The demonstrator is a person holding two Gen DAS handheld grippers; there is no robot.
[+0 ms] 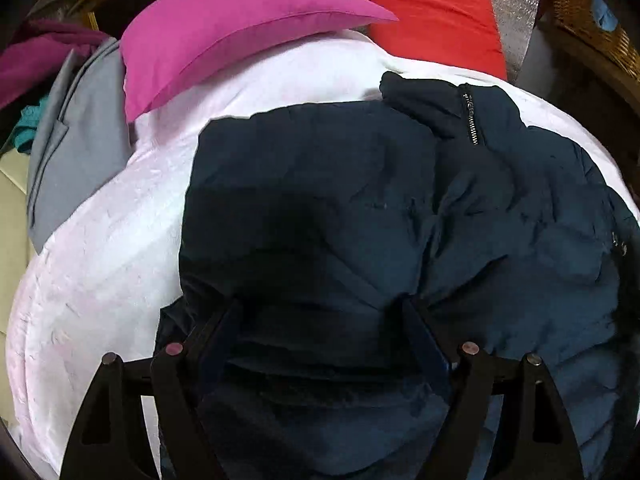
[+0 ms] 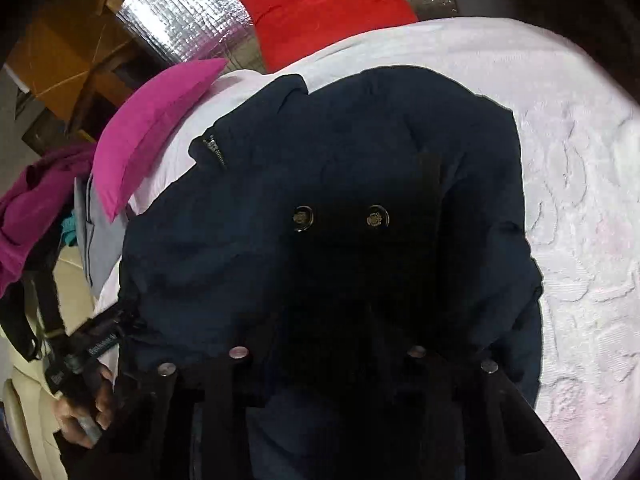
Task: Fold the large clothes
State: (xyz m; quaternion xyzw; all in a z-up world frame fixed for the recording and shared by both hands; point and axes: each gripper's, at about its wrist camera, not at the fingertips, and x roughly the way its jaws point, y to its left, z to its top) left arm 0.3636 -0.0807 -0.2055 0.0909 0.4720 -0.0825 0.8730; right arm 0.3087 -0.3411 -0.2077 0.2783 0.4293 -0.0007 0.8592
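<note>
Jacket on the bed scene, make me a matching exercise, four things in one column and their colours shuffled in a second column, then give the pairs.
Things:
1. jacket
2. bedspread
3. pillow nearest the folded grey cloth
4. pillow against the silver foil wall

Colours:
A. red
B. white
C. dark navy
D. magenta pink

Pairs: 1-C, 2-B, 3-D, 4-A
</note>
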